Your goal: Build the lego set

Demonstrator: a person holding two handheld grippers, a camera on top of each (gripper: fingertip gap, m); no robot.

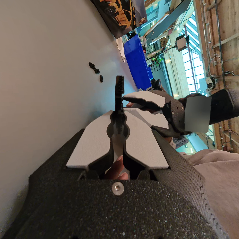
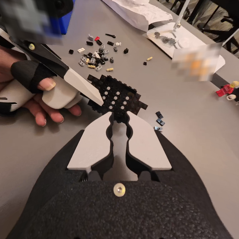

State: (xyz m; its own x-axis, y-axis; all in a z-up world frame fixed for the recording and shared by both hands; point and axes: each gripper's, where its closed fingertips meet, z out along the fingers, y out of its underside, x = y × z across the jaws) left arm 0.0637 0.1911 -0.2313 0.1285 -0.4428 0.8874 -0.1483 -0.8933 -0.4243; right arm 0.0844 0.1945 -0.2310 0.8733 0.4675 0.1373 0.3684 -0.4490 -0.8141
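A grey table carries the work, with a scatter of small loose pieces at its far middle, three little dark pieces near the right, a red minifigure at the far right edge and a blue bin beyond. The black plate assembly is lifted off the table, and both tools have it: the left gripper is clamped on its edge, so that the left wrist view sees it edge-on. The right gripper grasps its near edge with the fingertips pinched on it.
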